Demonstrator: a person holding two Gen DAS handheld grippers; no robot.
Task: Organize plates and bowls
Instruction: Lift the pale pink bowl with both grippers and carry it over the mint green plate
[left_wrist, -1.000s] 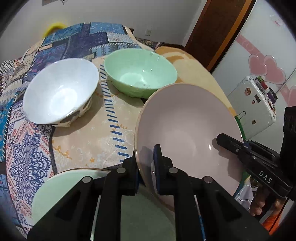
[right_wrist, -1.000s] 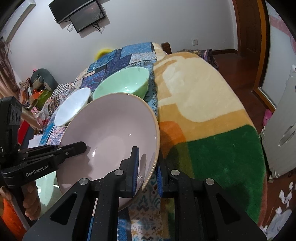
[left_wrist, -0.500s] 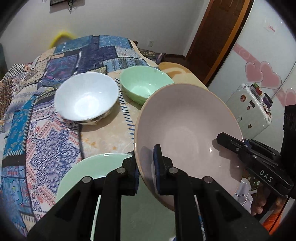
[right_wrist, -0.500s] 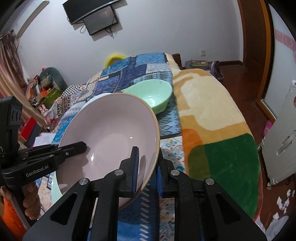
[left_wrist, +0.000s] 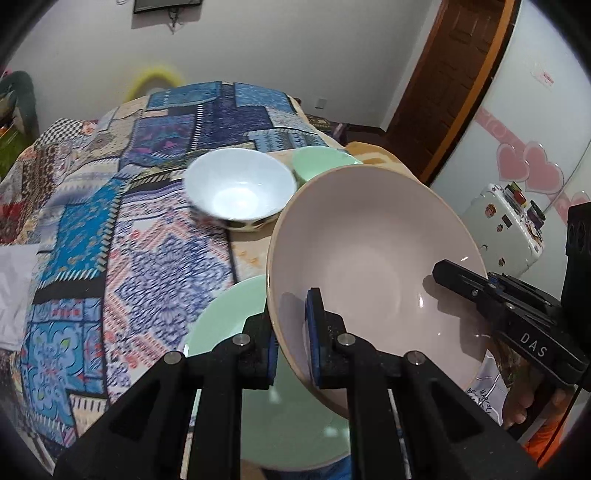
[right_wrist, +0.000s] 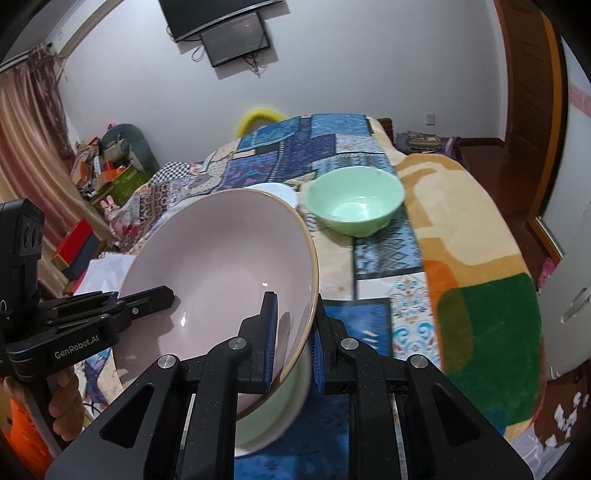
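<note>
Both grippers hold one large pale pink plate (left_wrist: 373, 258), lifted and tilted over the bed. My left gripper (left_wrist: 291, 339) is shut on its left rim; my right gripper (right_wrist: 293, 339) is shut on its right rim, and the plate also shows in the right wrist view (right_wrist: 218, 258). A light green plate (left_wrist: 229, 325) lies on the bed right under the pink one; it also shows in the right wrist view (right_wrist: 280, 402). Farther back stand a white bowl (left_wrist: 240, 192) and a green bowl (right_wrist: 354, 205), side by side.
The bed is covered with a blue patchwork quilt (left_wrist: 147, 147) and an orange, cream and green blanket (right_wrist: 480, 258). A white paper (left_wrist: 14, 291) lies at the quilt's left edge. A white cabinet (left_wrist: 506, 225) stands to the right, clutter (right_wrist: 107, 166) to the left.
Both grippers have pulled back and risen with the pink plate. The bowls now look farther away, and more of the green plate shows beneath the pink one.
</note>
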